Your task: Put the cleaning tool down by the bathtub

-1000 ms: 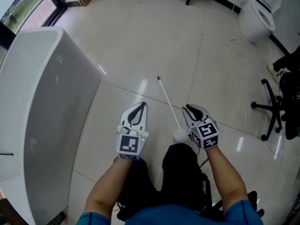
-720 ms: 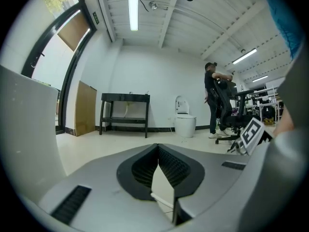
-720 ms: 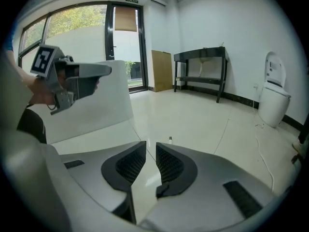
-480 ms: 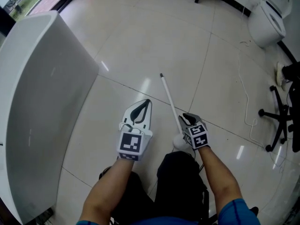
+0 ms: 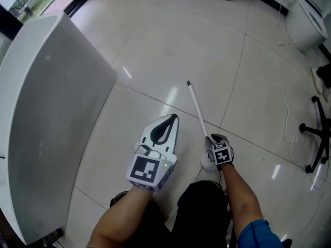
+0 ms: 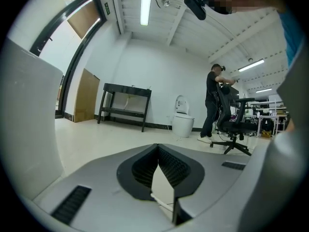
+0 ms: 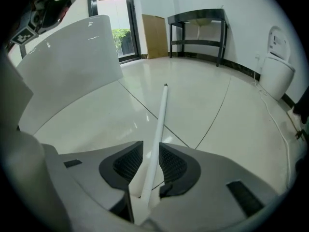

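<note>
The right gripper's fingers (image 7: 128,166) stand apart on either side of the cleaning tool's (image 5: 198,110) thin white handle, and I see a sliver of floor between pad and rod, so I read the right gripper (image 5: 217,141) as loosed, not clamping; its jaws have just been opening with the handle between them. The left gripper (image 5: 170,122) is pinched tip to tip on nothing. The tool runs straight out from the right jaws, long axis pointing away from me across the tiles, rounded white head tucked low by that gripper near my knee; whether the far tip rests on the floor I cannot tell. The bathtub (image 5: 46,112) lies to the left, its pale wall roughly in line with the handle, the left gripper between the two. My judgement: the right hand only needs to back off along the rod without dragging it. The toilet (image 5: 310,19), a loose cable (image 5: 284,112) and an office chair (image 5: 320,133) sit well apart to the right; nothing blocks the withdrawal.
</note>
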Demonstrator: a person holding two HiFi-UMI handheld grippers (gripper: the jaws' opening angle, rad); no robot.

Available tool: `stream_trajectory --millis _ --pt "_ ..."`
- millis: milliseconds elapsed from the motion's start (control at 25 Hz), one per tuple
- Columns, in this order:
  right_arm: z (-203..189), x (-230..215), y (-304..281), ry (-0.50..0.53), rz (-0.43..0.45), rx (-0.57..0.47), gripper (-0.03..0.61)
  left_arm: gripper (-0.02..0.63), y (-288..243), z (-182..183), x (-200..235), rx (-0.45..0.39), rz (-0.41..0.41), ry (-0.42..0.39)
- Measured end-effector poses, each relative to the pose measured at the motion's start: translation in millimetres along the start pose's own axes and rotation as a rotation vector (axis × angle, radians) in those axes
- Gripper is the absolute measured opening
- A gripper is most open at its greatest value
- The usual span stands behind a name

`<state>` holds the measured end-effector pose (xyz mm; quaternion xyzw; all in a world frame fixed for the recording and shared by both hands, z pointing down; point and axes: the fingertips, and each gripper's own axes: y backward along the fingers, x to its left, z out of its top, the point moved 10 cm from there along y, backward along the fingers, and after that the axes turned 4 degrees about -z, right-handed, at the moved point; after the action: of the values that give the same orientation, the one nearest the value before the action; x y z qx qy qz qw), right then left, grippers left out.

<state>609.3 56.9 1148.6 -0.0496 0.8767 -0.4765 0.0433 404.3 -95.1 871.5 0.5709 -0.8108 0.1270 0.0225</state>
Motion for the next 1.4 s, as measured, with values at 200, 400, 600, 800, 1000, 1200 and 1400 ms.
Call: stream_trajectory --millis 200,400,600,800,1000,1200,1400 --pt "-9 0 -23 -0.003 -0.005 0.024 0.129 -0.004 -3 4 -11 0.0 -0.025 -0.024" --pt "-14 1 -33 -0.04 -0.025 0.05 0.129 -0.004 1 3 -12 0.014 -0.023 -0.032" --pt "-21 1 -42 -0.04 -0.018 0.076 0.129 -0.003 -3 -2 -14 0.04 -0.04 -0.039" --pt "-23 4 -49 -0.017 -0.007 0.098 0.129 -0.003 -9 -3 -18 0.051 -0.052 -0.046" --pt "-25 0 -54 -0.055 -0.036 0.137 0.104 -0.004 -9 -4 -17 0.048 -0.064 -0.044" --pt "-29 -7 -49 -0.149 -0.014 0.135 0.091 -0.003 -9 -3 -16 0.048 -0.06 -0.046" --pt "-12 -14 -22 -0.188 -0.019 0.054 0.09 -0.003 -9 0 -13 0.034 -0.065 -0.049"
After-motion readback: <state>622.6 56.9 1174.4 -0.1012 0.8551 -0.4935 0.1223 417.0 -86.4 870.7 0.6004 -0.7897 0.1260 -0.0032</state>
